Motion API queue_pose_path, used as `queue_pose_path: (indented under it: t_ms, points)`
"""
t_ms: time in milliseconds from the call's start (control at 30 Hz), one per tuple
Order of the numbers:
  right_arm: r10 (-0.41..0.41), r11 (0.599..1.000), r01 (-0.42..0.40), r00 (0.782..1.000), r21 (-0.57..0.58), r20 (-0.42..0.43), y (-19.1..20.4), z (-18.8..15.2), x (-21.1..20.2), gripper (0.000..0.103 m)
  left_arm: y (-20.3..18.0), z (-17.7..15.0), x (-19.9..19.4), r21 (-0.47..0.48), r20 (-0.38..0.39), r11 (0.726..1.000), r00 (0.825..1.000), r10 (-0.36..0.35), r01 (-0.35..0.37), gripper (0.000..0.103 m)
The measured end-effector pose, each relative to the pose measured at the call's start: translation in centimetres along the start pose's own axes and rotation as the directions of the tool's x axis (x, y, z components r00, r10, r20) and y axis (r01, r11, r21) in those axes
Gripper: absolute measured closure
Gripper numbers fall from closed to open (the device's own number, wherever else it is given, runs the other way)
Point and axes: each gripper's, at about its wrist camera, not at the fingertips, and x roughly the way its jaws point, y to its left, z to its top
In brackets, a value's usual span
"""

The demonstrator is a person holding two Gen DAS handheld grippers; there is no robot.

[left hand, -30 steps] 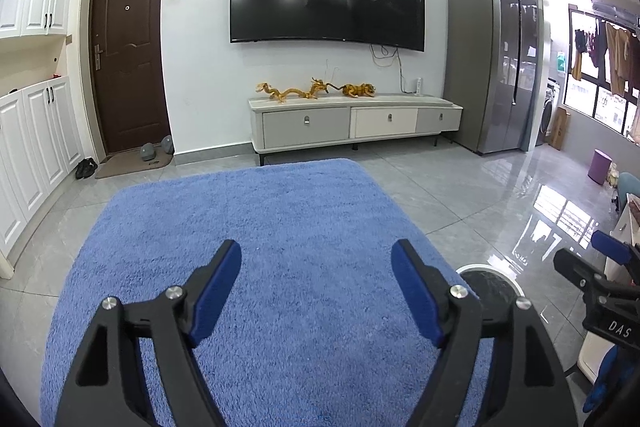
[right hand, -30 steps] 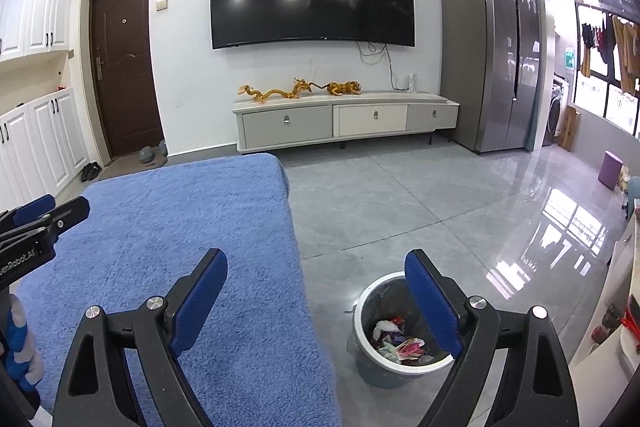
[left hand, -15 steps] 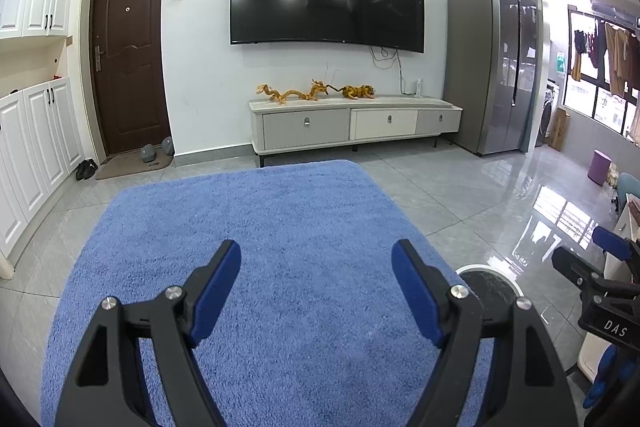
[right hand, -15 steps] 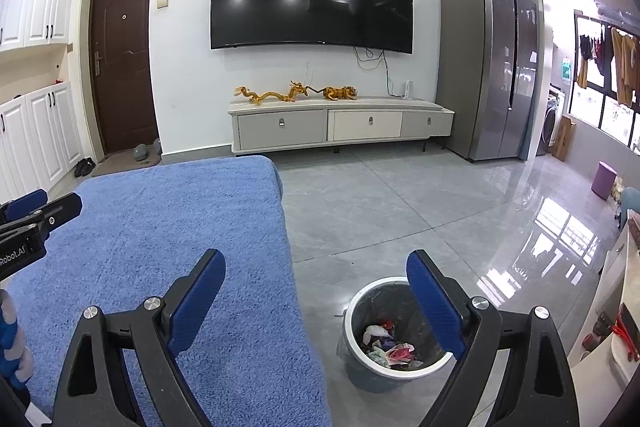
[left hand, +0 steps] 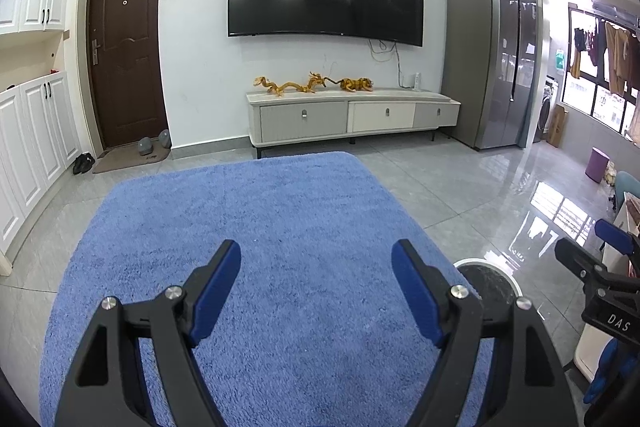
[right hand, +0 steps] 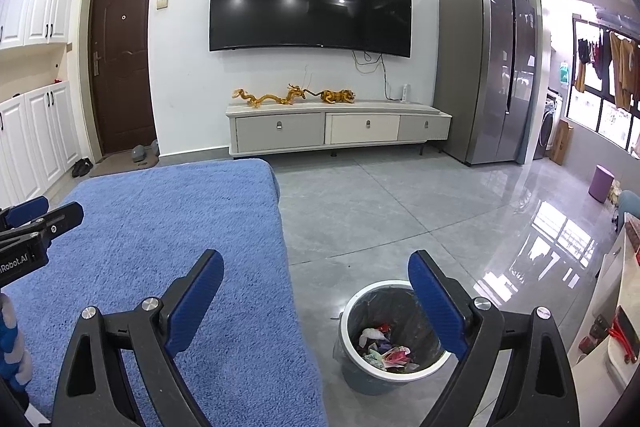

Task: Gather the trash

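A round grey trash bin [right hand: 360, 367] with a white rim stands on the tiled floor right of the blue rug [right hand: 180, 247]. Crumpled trash [right hand: 384, 347] lies inside it. My right gripper [right hand: 316, 295] is open and empty, held above the rug's right edge and the bin. My left gripper [left hand: 316, 283] is open and empty over the blue rug [left hand: 260, 227]. The bin's rim [left hand: 508, 275] peeks out behind my left gripper's right finger. No loose trash shows on the rug.
A TV stand [right hand: 340, 127] with golden figurines stands against the far wall under a wall TV. A grey fridge [right hand: 488, 75] is at the right, a brown door [right hand: 120, 59] and white cabinets at the left. A white table edge [right hand: 616, 307] is at the far right.
The right gripper has drifted slightly, so the bin shifted a little left and down in its view. The left gripper has barely moved. Both stay open.
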Motion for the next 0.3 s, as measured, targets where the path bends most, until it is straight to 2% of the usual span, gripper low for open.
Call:
queue_pose_path:
  t_ms: [300]
  points:
    - [0.001, 1.000, -0.001, 1.000, -0.003, 0.000, 0.02, 0.09, -0.05, 0.009, 0.06, 0.01, 0.03, -0.001, -0.008, 1.000, 1.000, -0.005, 0.005, 0.026]
